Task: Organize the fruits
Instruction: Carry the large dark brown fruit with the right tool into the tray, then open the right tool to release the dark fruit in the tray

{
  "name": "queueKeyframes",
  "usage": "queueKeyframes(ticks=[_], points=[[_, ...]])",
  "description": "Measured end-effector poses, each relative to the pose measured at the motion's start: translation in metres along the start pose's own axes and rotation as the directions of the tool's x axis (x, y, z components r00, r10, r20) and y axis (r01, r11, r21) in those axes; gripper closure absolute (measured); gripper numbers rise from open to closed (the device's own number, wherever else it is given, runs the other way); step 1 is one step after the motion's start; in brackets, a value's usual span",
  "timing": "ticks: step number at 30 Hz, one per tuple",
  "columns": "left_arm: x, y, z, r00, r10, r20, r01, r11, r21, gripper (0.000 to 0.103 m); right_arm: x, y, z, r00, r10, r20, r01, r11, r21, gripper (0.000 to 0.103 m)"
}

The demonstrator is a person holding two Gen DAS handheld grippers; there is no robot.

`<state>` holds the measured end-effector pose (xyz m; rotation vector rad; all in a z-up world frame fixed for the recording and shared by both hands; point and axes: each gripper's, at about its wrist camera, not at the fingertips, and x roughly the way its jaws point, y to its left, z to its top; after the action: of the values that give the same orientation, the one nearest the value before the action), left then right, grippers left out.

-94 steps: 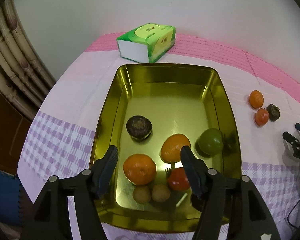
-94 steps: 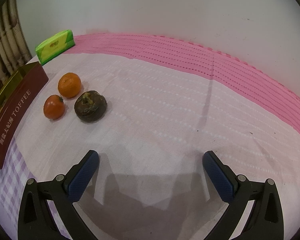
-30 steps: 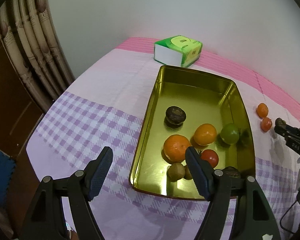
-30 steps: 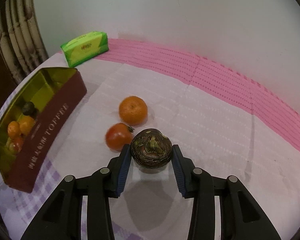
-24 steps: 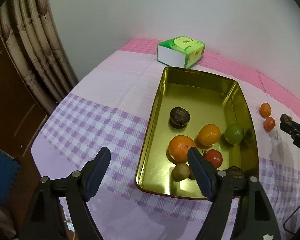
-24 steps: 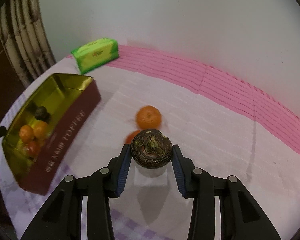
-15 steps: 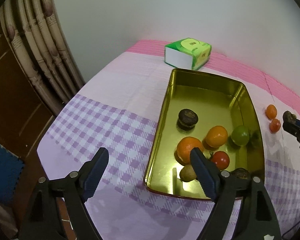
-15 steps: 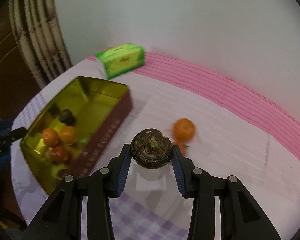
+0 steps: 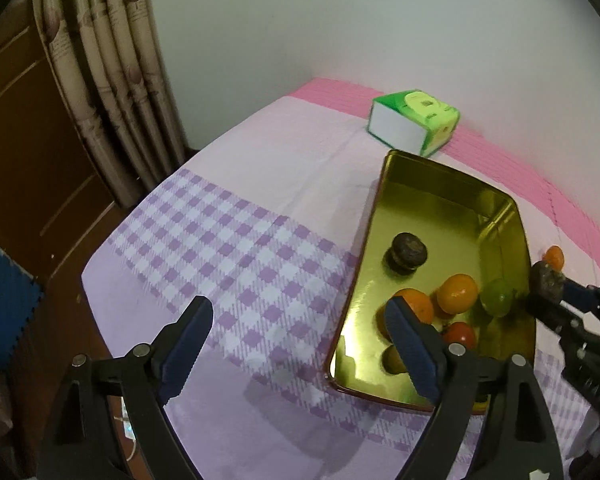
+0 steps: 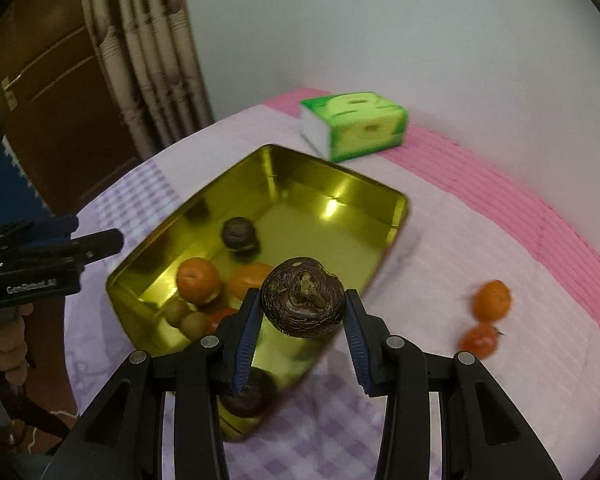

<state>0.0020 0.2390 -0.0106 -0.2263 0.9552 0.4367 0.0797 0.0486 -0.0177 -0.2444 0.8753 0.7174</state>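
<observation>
Right claw [image 10: 302, 330]: clenched on a dark brown fruit [image 10: 302, 307], pads pressing its two sides; fruit carried above the near edge of the gold tin [image 10: 260, 152].
Left claw [image 9: 296, 336]: released, nothing between its pads; its jaws have just been opening; it hangs over the purple-checked cloth at about 9 o'clock of the tin.
Gold tin, contents: a second dark fruit [image 9: 406, 253] toward 11 o'clock; two oranges [image 9: 458, 294] mid-floor; a green fruit [image 9: 497, 303] at 3 o'clock; a red tomato [image 9: 460, 335] and small brown fruits crowding the 6 o'clock end.
Worktop [image 9: 260, 184], loose stock: one orange [image 10: 491, 299] and one small tomato [image 10: 480, 340], touching or nearly so, at 3 o'clock of the tin, not yet collected.
Tissue box [image 10: 354, 125]: beyond the tin at 12 o'clock, clear of the route.
Hazard, drop point: the near end is already crowded; a release there likely lands the fruit on others, and it may roll or bruise them. The bare floor toward 12 o'clock looks safer.
Hazard, rim: a release short of the wall may strike the rim and send the fruit off across the cloth.
Hazard, grip: the fruit is round and held on two small patches only; a quick swing may twist it loose.
Hazard, claws: the left claw sits close to the tin, so the two could collide over it.
</observation>
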Motion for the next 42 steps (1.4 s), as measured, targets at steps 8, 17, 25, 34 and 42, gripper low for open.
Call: queueKeyframes(ticks=[8,17,25,34,42], points=[[0.004,0.005,0.000,1.000,0.009,-0.021,-0.010,1.000,-0.024,0.013,0.024,0.023,-0.003,0.999,0.017,-0.049,-0.019,0.999,-0.043,0.061],[0.005,0.005,-0.001,1.000,0.008,-0.027,-0.009,1.000,-0.022,0.011,0.038,0.025,-0.006,0.997,-0.004,-0.076,0.001,0.999,-0.045,0.061],[0.006,0.003,-0.003,0.999,0.008,-0.033,-0.008,1.000,-0.016,0.010,0.040,0.023,-0.009,0.997,-0.005,-0.079,0.002,0.999,-0.037,0.060],[0.009,0.000,-0.005,0.999,0.009,-0.041,-0.009,1.000,-0.008,0.010,0.028,0.018,-0.007,1.000,0.014,-0.023,-0.015,1.000,-0.011,0.043],[0.012,0.000,-0.006,0.999,0.022,-0.041,-0.023,1.000,-0.003,0.010,-0.012,-0.024,-0.010,0.994,-0.063,0.088,0.053,0.992,0.111,0.029]])
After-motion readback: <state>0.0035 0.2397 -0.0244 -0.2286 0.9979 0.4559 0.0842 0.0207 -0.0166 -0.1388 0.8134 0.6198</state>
